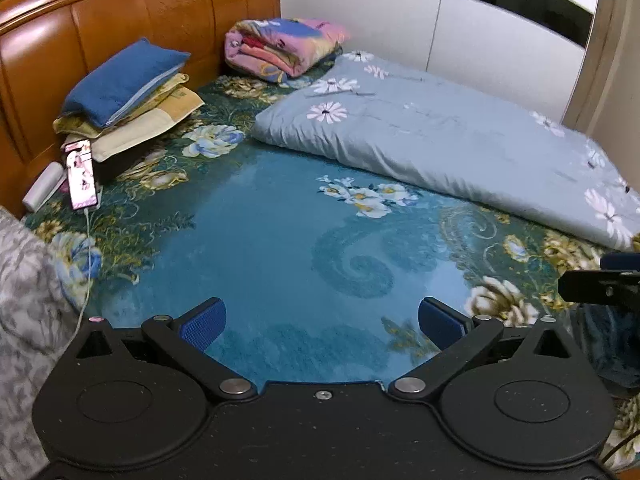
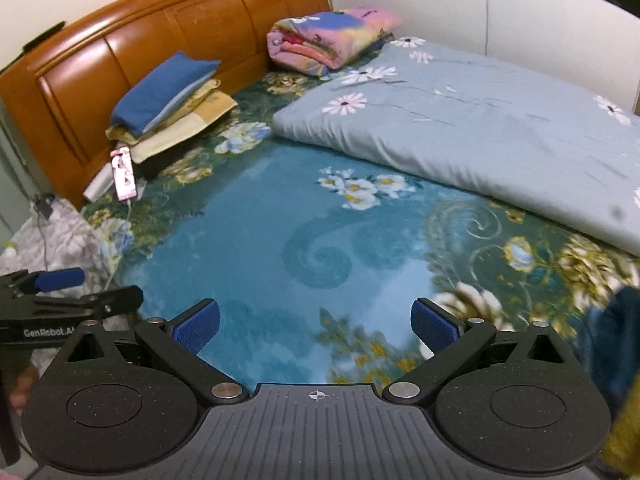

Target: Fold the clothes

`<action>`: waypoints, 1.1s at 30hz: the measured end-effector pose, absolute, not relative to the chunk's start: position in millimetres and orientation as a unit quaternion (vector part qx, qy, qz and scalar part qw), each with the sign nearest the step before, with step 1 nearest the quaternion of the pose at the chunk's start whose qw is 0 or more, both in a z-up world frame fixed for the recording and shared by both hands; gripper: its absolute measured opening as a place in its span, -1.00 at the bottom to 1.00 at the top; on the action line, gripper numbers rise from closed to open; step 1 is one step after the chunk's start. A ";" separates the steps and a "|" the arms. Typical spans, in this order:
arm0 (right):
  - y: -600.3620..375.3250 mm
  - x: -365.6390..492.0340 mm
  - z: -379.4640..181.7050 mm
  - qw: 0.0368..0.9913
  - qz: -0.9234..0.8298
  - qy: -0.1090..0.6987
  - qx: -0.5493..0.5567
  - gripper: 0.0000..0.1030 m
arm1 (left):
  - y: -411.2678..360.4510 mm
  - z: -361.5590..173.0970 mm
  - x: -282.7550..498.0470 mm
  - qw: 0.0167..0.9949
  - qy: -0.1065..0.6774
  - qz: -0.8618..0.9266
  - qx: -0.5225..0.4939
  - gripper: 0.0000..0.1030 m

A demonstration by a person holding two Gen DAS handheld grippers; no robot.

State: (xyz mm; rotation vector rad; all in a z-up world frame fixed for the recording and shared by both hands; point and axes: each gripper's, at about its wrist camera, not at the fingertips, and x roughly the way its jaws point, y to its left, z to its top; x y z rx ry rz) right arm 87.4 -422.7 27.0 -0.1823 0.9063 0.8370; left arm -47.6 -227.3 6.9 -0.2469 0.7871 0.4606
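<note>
Only the right wrist view shows the left claw [image 2: 60, 292] from outside, at nine o'clock, with a black frame and a blue pad, beside a grey-and-white patterned cloth [image 2: 60, 236]; only the left wrist view shows the right claw [image 1: 612, 280] as a black bar at three o'clock. Both claws are released, blue-padded fingers [image 1: 204, 322] spread wide and gripping nothing. Below them lies the bed's teal floral-printed sheet [image 1: 280, 240], with an orange-brown padded headboard [image 1: 120, 20] at eleven o'clock and white wardrobe panels [image 1: 460, 40] at one o'clock. A pale blue daisy-print quilt [image 1: 440, 136] lies at two o'clock, a folded pink floral blanket [image 1: 280, 46] at twelve, a stack of blue and cream pillows [image 1: 128, 96] at ten, with a lit phone [image 1: 82, 178] leaning beside them. The dark blue fuzzy garment [image 2: 612, 336] lies at the right claw's [image 2: 316, 326] three o'clock, near its right finger, apart from it.
</note>
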 end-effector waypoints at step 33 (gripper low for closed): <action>-258.0 16.6 27.7 0.875 0.185 0.447 0.004 0.99 | -25.1 -3.1 1.7 0.903 0.429 -0.013 0.001 0.98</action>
